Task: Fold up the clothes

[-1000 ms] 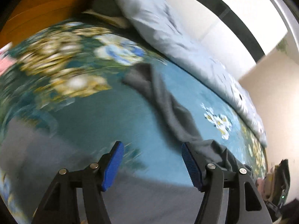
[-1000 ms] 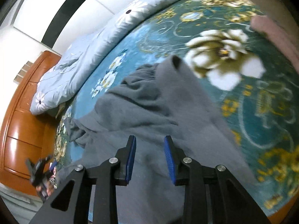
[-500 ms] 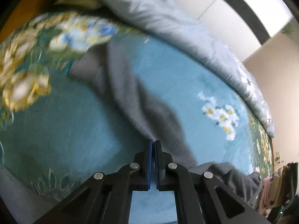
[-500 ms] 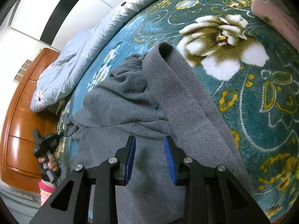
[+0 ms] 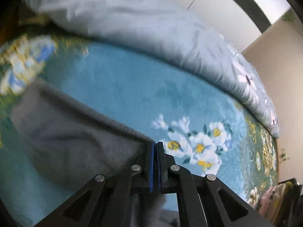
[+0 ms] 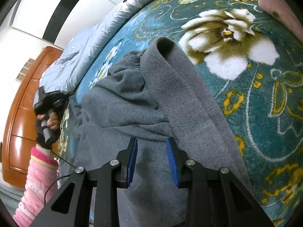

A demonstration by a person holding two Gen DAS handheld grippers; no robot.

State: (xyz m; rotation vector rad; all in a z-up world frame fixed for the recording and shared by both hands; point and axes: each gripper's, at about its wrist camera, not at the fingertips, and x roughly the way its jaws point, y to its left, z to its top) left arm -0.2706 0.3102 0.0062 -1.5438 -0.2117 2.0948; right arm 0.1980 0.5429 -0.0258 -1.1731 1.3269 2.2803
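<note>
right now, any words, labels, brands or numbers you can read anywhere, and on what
None: no readable text in either view.
The grey garment shows no tag or print.
The floral blanket and pale quilt carry only patterns.
Both grippers are unmarked black and blue.

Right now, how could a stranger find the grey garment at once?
Look at the big teal flowered blanket that covers the bed. In its middle, below the pale blue quilt along the wall, lies the grey garment, crumpled, one ribbed sleeve folded over it. It is the only plain, dark, unpatterned cloth there.
</note>
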